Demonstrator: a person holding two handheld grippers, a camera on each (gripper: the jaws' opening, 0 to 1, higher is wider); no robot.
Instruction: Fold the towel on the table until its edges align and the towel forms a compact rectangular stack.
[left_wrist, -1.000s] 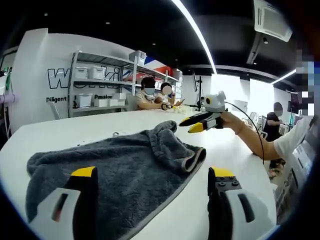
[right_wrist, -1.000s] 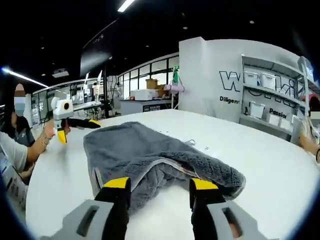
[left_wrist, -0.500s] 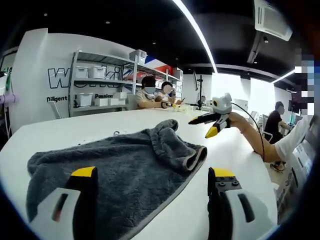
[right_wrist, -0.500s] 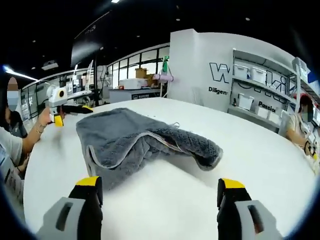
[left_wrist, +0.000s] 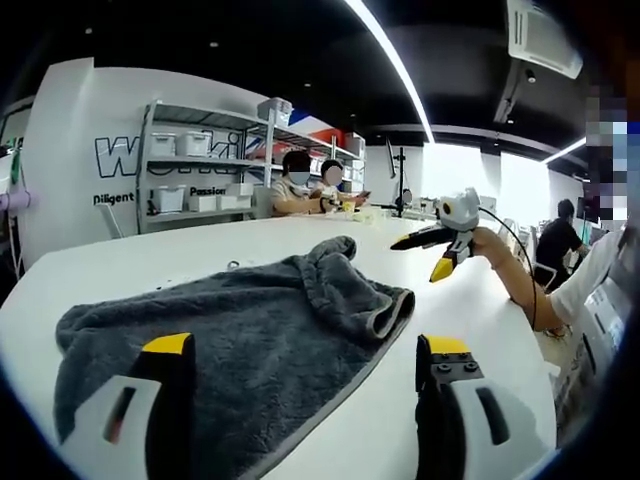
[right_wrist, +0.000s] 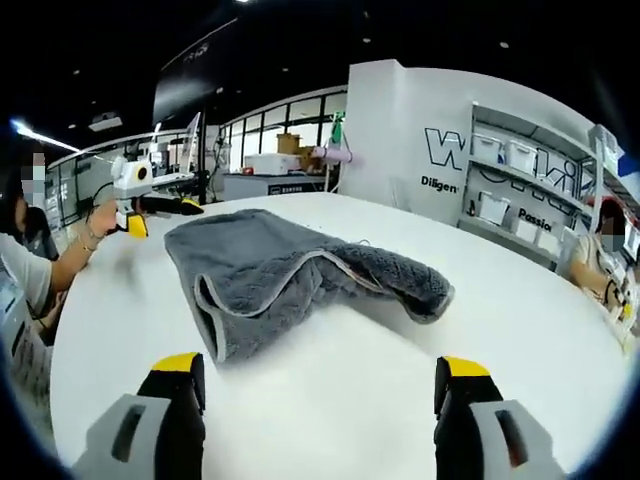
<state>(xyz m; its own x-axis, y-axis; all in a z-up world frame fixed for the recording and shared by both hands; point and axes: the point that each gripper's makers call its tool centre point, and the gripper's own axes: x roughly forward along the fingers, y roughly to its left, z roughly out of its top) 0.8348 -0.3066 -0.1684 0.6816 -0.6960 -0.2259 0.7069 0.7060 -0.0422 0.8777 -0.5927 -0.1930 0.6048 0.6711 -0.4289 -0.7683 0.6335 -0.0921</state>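
Place: an open-plan lab or workshop office.
Ceiling: dark, with long strip lights (left_wrist: 392, 62) and an air-conditioning unit (left_wrist: 545, 38).
Shelving: metal rack (left_wrist: 195, 165) of white storage bins against a white lettered wall (left_wrist: 75, 150).
Tabletop: large white tabletop (right_wrist: 330, 380) in front of the rack.
People: masked people seated (left_wrist: 297, 185) beside the rack.

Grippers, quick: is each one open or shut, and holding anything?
Left gripper: open, holding nothing, jaws over the grey towel.
Right gripper: open, holding nothing.

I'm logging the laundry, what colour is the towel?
Dark grey, with a paler grey edge band. The towel shows best in the right gripper view.
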